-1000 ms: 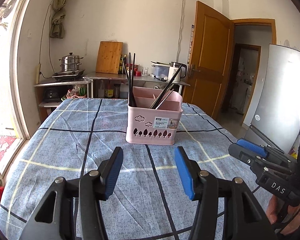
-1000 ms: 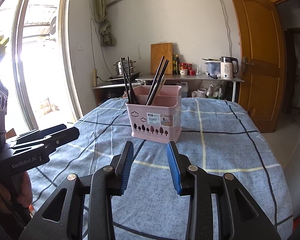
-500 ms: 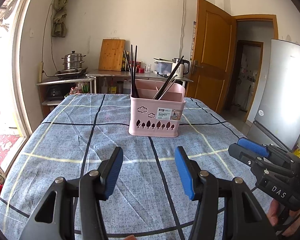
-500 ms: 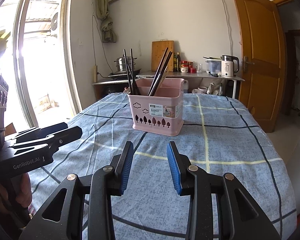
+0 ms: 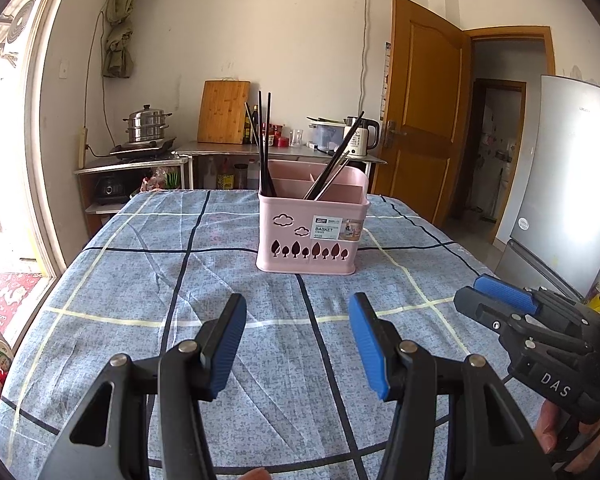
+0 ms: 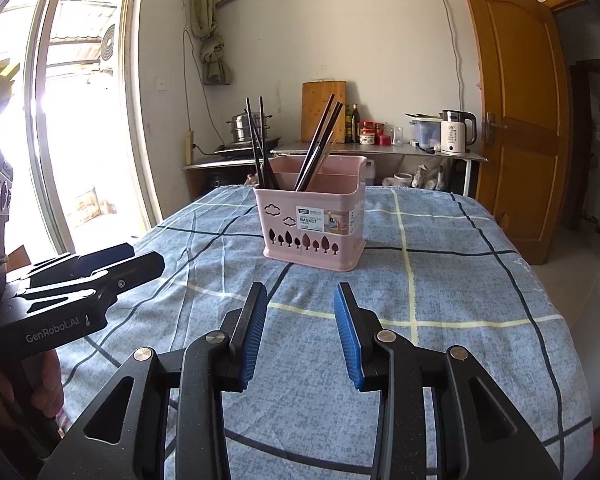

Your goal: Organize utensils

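Note:
A pink utensil basket (image 5: 312, 236) (image 6: 314, 224) stands upright on the blue checked tablecloth (image 5: 180, 280), ahead of both grippers. Dark chopsticks (image 5: 265, 144) stand in its left compartment, and more chopsticks (image 5: 336, 160) lean to the right in a middle one. My left gripper (image 5: 296, 324) hovers over the cloth short of the basket, open, nothing between its blue pads. My right gripper (image 6: 300, 312) is likewise open and empty, at about the same distance. Each gripper shows at the edge of the other's view.
A side counter (image 5: 276, 150) behind the table carries a cutting board (image 5: 223, 112), a steamer pot (image 5: 146, 126), bottles and a kettle (image 6: 456, 132). A wooden door (image 5: 424, 128) and a fridge (image 5: 564, 184) stand to the right, a bright window (image 6: 60, 120) to the left.
Both views have tilted a little, so the basket now sits lower and nearer in each frame. The jaws of both grippers have kept their spread.

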The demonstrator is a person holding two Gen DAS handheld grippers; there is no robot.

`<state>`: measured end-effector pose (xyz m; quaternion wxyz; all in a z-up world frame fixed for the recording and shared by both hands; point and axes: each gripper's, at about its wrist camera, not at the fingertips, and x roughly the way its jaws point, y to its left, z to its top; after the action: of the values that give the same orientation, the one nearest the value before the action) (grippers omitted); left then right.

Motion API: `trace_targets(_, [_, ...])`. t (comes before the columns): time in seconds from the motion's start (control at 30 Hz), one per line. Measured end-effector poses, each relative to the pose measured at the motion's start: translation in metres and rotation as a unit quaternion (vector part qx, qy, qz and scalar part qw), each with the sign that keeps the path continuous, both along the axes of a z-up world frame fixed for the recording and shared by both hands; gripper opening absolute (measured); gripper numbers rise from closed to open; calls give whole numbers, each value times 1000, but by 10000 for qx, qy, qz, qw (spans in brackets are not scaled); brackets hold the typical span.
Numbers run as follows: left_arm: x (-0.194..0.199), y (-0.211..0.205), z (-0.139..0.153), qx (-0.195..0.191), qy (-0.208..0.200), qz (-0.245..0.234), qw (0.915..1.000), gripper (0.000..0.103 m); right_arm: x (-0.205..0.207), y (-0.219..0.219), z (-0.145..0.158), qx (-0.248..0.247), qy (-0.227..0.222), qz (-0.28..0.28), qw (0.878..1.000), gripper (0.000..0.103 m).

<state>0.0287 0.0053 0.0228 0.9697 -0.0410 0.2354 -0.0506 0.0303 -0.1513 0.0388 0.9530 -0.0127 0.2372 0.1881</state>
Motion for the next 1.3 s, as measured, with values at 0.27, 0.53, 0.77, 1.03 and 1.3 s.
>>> trace_targets(0.27, [0, -3, 2, 38, -17, -15, 10000, 56, -1, 0, 0, 1, 19, -10, 10000, 36])
trace_targets(0.53, [0, -4, 2, 55, -13, -19, 10000, 56, -1, 0, 0, -4, 12, -13, 10000, 36])
trace_targets(0.77, [0, -5, 1, 63, -22, -16, 10000, 56, -2, 0, 1, 2, 9, -11, 10000, 36])
trace_targets(1.03, [1, -5, 2, 84, -25, -12, 10000, 56, -2, 0, 1, -8, 7, -17, 10000, 36])
trace_targets(1.3, [-1, -5, 1, 87, -26, -9, 10000, 56, -2, 1, 2, -9, 14, -31, 10000, 36])
